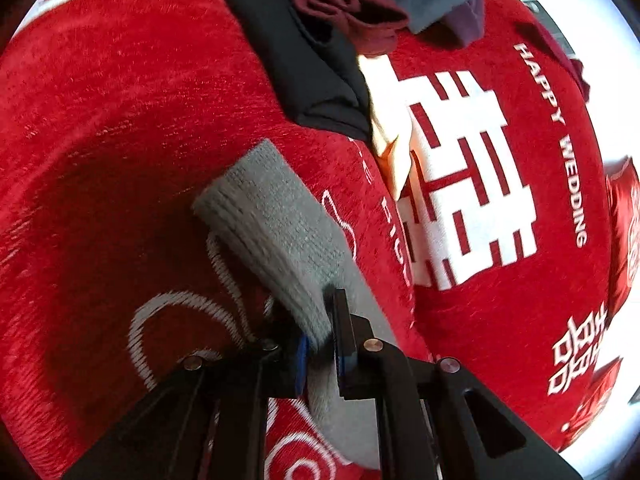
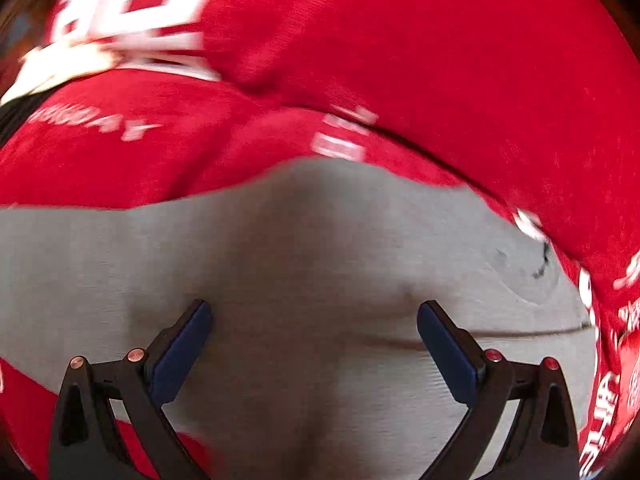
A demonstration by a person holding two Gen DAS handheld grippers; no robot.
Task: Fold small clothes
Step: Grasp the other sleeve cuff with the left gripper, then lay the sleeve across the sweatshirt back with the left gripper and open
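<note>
Left jaws clamped on grey sock [image 1: 272,216]

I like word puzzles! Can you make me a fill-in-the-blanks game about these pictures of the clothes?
1. The left gripper is shut on a ____ sock.
2. The right gripper hangs ____ over the same sock.
3. The blanket under the clothes is mostly ____.
4. The English words on the blanket say HAPPY ____.

Missing words: grey; open; red; WEDDING
</note>
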